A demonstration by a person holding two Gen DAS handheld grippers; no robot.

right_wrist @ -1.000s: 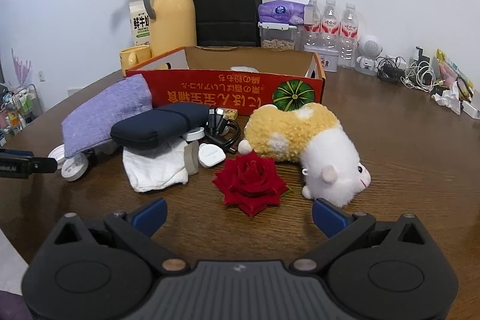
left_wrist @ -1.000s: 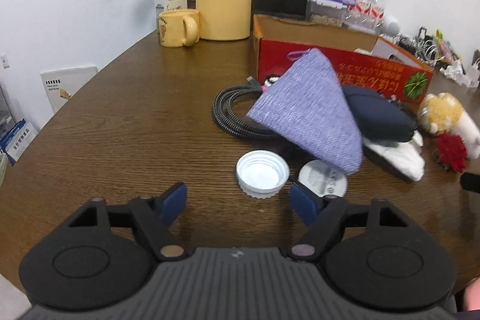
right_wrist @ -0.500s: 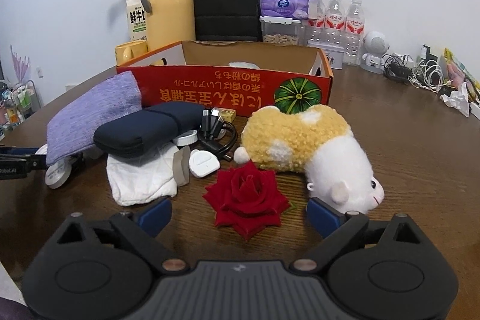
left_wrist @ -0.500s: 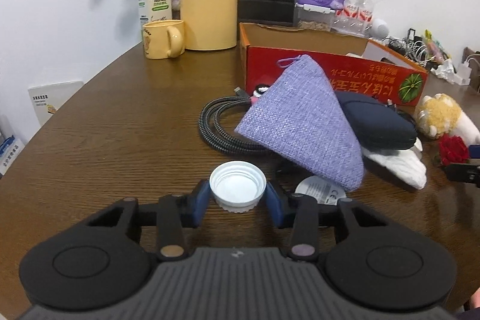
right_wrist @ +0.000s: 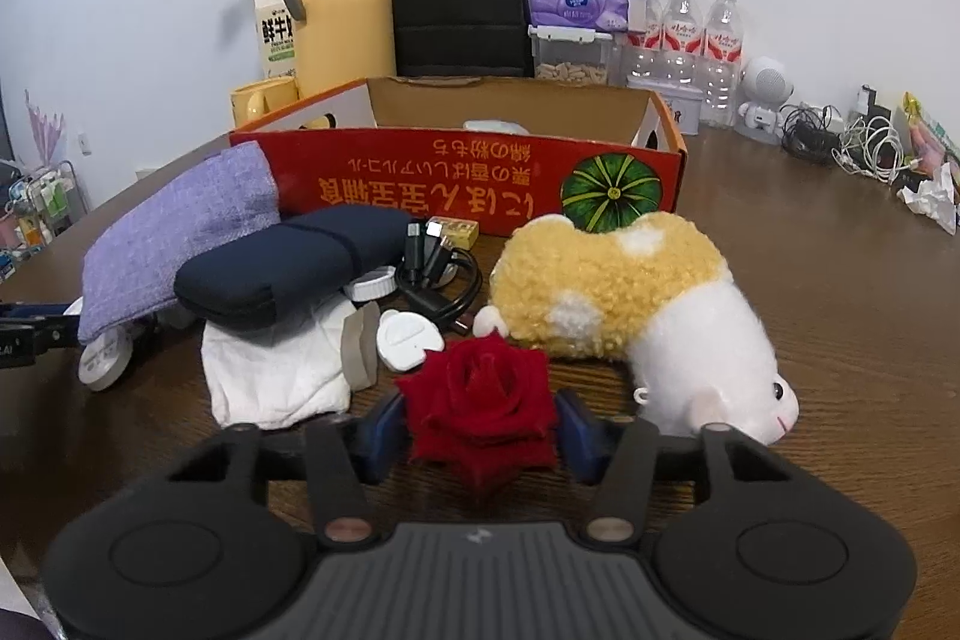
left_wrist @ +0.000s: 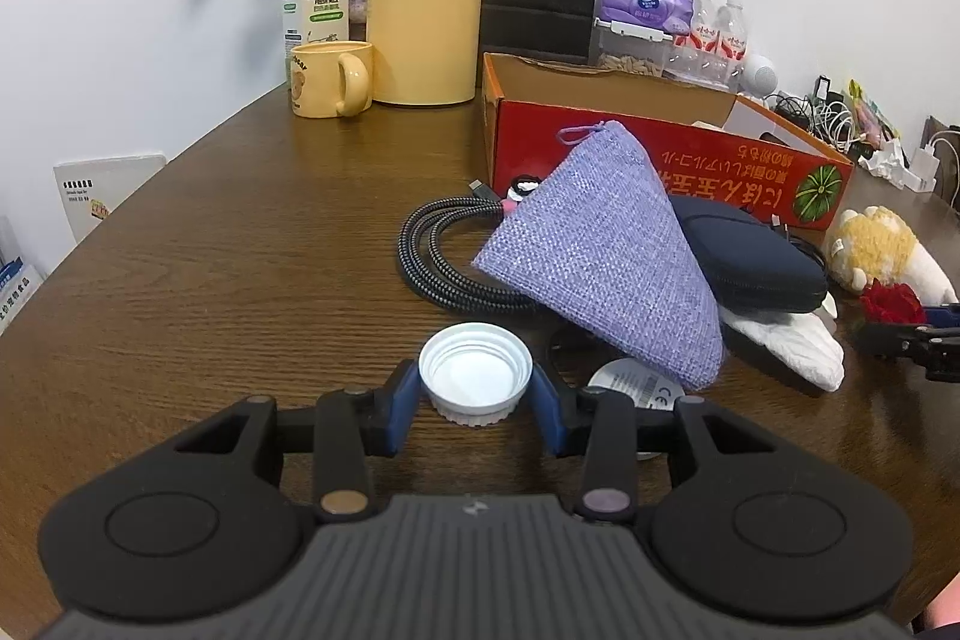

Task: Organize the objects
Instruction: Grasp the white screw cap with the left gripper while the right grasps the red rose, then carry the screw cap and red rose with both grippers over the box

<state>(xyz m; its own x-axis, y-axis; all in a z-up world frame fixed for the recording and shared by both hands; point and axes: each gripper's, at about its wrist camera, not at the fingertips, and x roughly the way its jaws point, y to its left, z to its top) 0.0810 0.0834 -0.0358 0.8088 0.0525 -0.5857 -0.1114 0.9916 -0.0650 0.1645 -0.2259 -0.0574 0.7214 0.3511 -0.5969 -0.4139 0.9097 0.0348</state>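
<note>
While a white item (right_wrist: pixel 489 126) is seen inside the red box (right_wrist: pixel 456 178), the cap (left_wrist: pixel 475 375) is clamped by the left gripper (left_wrist: pixel 475 391); the rose (right_wrist: pixel 480 400) is pinched by the closing right gripper (right_wrist: pixel 480 427).

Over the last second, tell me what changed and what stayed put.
The left gripper advanced and shut on the white cap, pads against its sides. The right gripper moved forward around the red rose; its jaws have just been closing, blue pads now at the petals' edges. The purple pouch, navy case, plush toy and red box stayed put.
</note>
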